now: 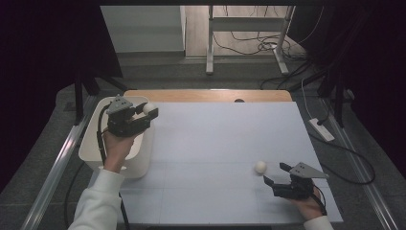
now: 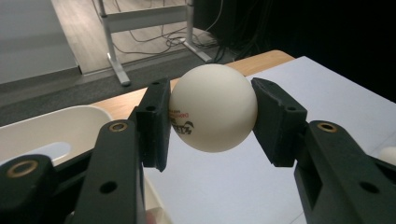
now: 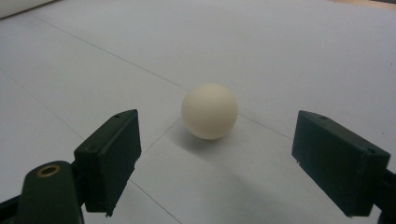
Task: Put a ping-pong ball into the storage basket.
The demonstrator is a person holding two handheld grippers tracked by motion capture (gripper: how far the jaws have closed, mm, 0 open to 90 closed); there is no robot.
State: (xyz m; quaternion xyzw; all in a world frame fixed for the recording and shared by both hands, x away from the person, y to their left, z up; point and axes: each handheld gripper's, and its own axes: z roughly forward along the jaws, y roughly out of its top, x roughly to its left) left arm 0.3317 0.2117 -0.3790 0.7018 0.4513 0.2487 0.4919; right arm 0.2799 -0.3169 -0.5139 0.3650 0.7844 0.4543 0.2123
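Left tongs [image 1: 152, 114]: closed on a white ball [image 1: 148, 108], the two pads pressing its opposite sides; they hang over the far right rim of the white bin [image 1: 91, 143], which stands at the table's left edge.
Right tongs [image 1: 276, 174]: jaws wide apart and holding nothing, low over the table [image 1: 220, 139] near its right front corner, aimed at the second ball [image 1: 260, 167].
Second ball: lies free on the white table surface, just beyond the open jaws and touching neither one.
Step in hand: judging from how things lie, the balls are being gathered into the bin; one is carried and about to be dropped, the other is being approached.
Next move, left: the hand likely needs to draw the ball back over the bin's hollow before the jaws part, since it sits close to the rim and could bounce out onto the table.
Next move, right: push forward until the ball sits between the pads, then close gently; a ball this light may roll away if one jaw nudges it first.
Left gripper view adds: red and dark printed lettering on the held ball [image 2: 212, 113] and the exact pad contact, too small to read from above.
Right gripper view adds: the loose ball [image 3: 209, 111] stands slightly left of centre between the jaws, with faint seam lines crossing the surface.
High view adds: the overall layout, both hands and the bin together.
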